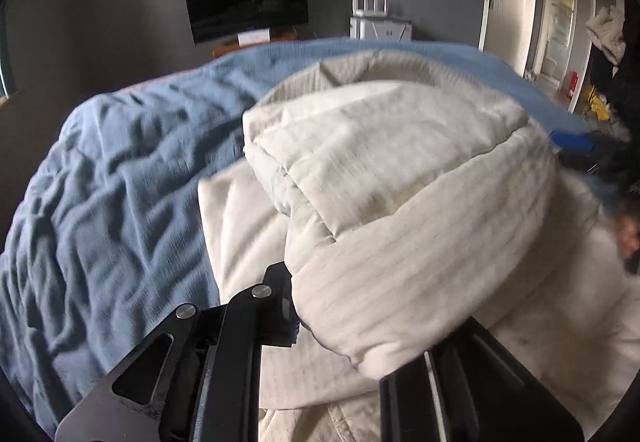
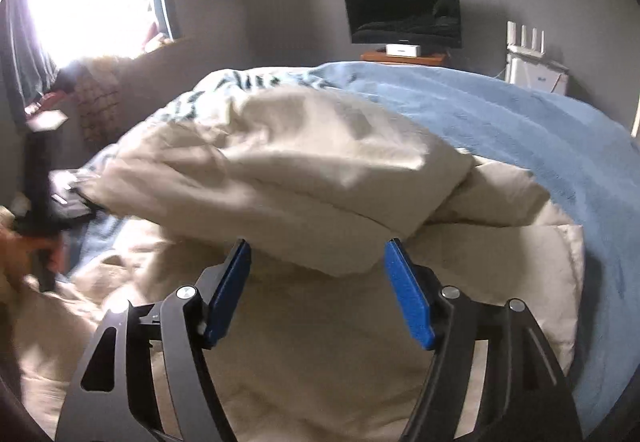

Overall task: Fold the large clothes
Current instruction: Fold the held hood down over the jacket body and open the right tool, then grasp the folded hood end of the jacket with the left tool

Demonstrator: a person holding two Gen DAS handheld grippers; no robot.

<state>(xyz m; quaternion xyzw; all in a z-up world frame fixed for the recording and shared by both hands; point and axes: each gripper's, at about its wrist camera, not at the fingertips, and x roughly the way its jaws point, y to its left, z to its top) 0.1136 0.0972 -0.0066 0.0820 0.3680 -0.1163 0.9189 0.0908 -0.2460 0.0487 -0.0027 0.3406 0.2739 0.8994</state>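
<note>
Puffy cream quilted garment (image 1: 400, 182) on rumpled blue bedspread (image 1: 120, 182)

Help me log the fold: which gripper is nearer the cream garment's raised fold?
Left. The left gripper is clamped on the raised fold; the right gripper is open just short of it.

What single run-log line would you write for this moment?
step: folding | left gripper: shut on cream garment, flap lifted | right gripper: open, holding nothing | surface: blue bedspread
</note>
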